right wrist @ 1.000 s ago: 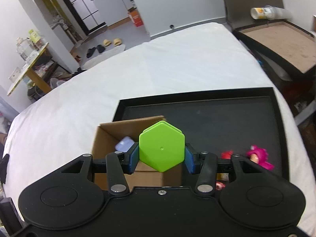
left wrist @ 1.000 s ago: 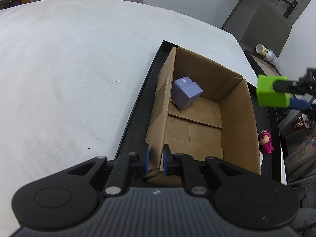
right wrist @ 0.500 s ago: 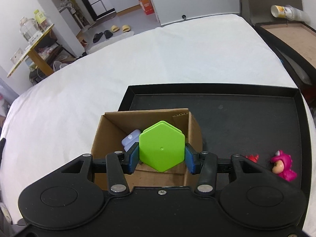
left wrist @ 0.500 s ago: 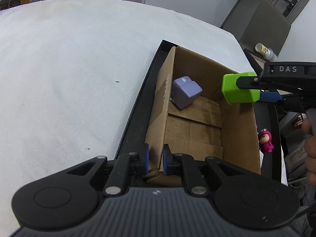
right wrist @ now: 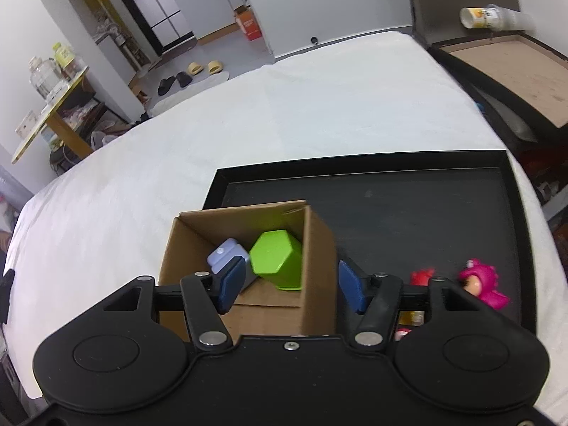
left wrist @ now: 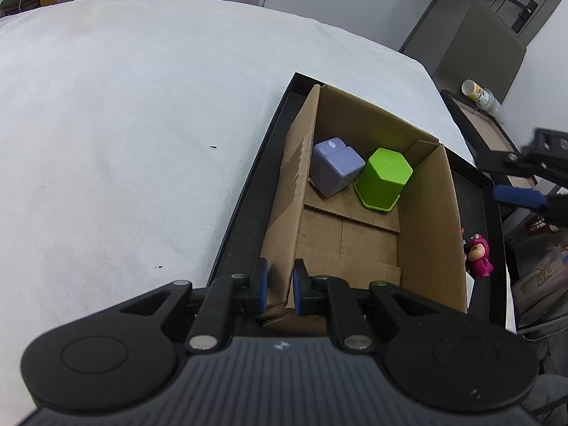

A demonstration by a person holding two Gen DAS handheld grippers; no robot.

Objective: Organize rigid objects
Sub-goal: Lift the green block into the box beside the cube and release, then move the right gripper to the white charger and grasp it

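Note:
An open cardboard box (left wrist: 429, 213) (right wrist: 319, 248) stands on a black tray (left wrist: 248, 191) (right wrist: 426, 206). Inside lie a green hexagonal block (left wrist: 385, 177) (right wrist: 277, 259) and a lilac block (left wrist: 335, 165) (right wrist: 227, 254), side by side at the far end. My left gripper (left wrist: 278, 285) is shut on the box's near left wall. My right gripper (right wrist: 291, 285) is open and empty above the box; one of its blue fingertips (left wrist: 518, 197) shows at the right in the left wrist view.
A pink toy figure (left wrist: 479, 254) (right wrist: 482, 285) and a red toy (right wrist: 422, 277) lie on the tray right of the box. White cloth (left wrist: 124, 124) covers the table. A second tray with a cup (right wrist: 490, 17) stands at the far right.
My right gripper carried the green block over the box, opened and let it go. The block now rests in the box beside the lilac one. The gripper has drawn back to the right.

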